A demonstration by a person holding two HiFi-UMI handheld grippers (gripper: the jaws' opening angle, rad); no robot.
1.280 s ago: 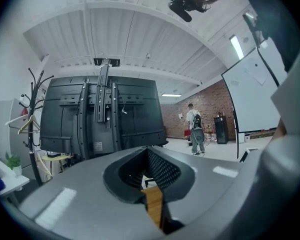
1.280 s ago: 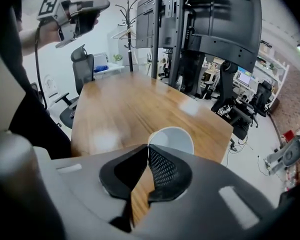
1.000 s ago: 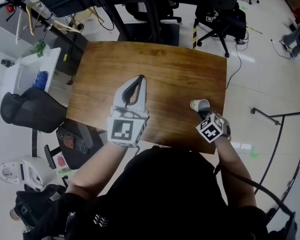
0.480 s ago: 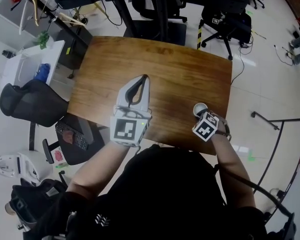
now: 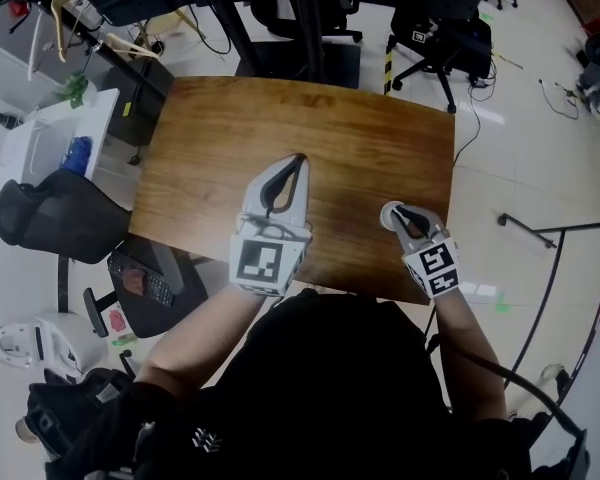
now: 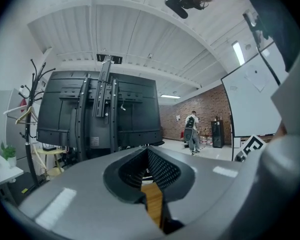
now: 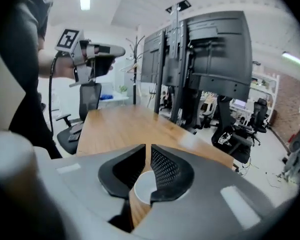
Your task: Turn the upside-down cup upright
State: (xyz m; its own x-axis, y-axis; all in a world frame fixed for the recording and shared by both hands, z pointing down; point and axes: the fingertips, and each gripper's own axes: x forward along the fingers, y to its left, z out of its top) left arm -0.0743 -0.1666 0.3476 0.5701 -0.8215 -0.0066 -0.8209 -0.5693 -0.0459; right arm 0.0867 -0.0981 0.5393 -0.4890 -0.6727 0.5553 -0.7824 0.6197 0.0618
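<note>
A small white paper cup (image 5: 389, 215) stands mouth-up on the wooden table (image 5: 350, 128), near its front right corner. In the right gripper view its white rim (image 7: 141, 190) shows just under the jaws. My right gripper (image 5: 399, 211) hangs above the cup and tilts down at it. Its jaws have just been opening to a narrow gap, and nothing is between the pads. My left gripper (image 5: 299, 158) hovers level over the middle of the table, fingertips together and empty; it also shows in the right gripper view (image 7: 121, 50).
The table's front edge runs just below both grippers. A black office chair (image 5: 50, 218) and a white cabinet (image 5: 50, 138) stand to the left. Behind the table are dark monitor stands and another office chair (image 5: 440, 38).
The cup was tipped sideways in the right gripper; now it stands upright on the table. The right gripper has let go, risen and pitched downward. The left gripper has barely moved.
</note>
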